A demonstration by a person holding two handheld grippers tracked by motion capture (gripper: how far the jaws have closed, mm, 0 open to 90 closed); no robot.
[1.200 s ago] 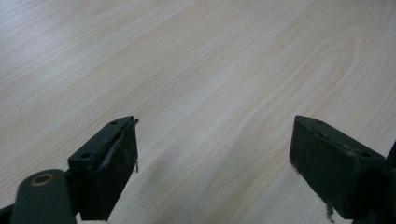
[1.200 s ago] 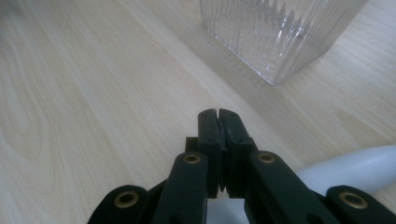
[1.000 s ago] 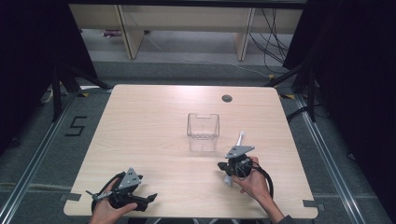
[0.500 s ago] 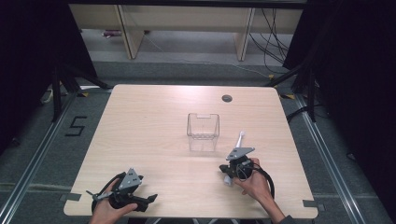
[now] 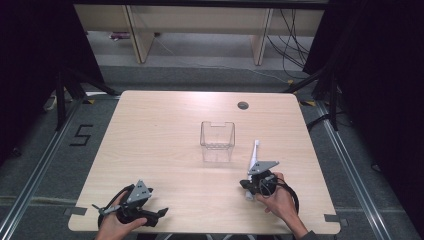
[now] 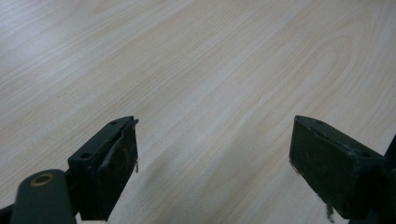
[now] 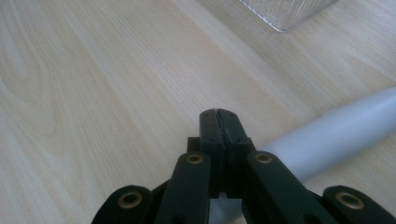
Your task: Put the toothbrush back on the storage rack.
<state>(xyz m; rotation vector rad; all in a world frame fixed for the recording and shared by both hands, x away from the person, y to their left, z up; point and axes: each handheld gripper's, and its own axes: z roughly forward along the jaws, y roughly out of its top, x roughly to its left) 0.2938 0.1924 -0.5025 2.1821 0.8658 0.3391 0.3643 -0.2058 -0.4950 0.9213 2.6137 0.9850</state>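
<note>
At the near edge of the wooden table [image 5: 165, 130], low on the left of the high view, the person's left hand [image 5: 114, 225] holds the left gripper [image 5: 134, 209], which lies close above the wood near the front left corner. Its own view shows the two black jaws standing wide apart, with bare pale wood grain between them and nothing in the gap. Further right along the same near side, the right hand [image 5: 276, 201] holds the right gripper [image 5: 254, 184], with the grey three-cornered plate on top and the cable curving around the wrist. The right gripper view shows its jaws pressed flat together, their tips meeting in one thin line, and no object is clamped between them. A white tube-shaped object [image 7: 336, 135], long and smooth, lies on the table just beside these closed jaws; in that view it passes under the right side of the gripper, and whether it touches the jaws cannot be told. In the high view the same white object [image 5: 254, 156] reaches up from the right gripper towards the middle of the table. Beyond it, near the table centre, stands a clear plastic container [image 5: 217, 141], upright and open at the top, near the end of the white object but apart from it. Farthest away, close to the far edge, a small dark round cable hole [image 5: 243, 105] sits in the tabletop.
</note>
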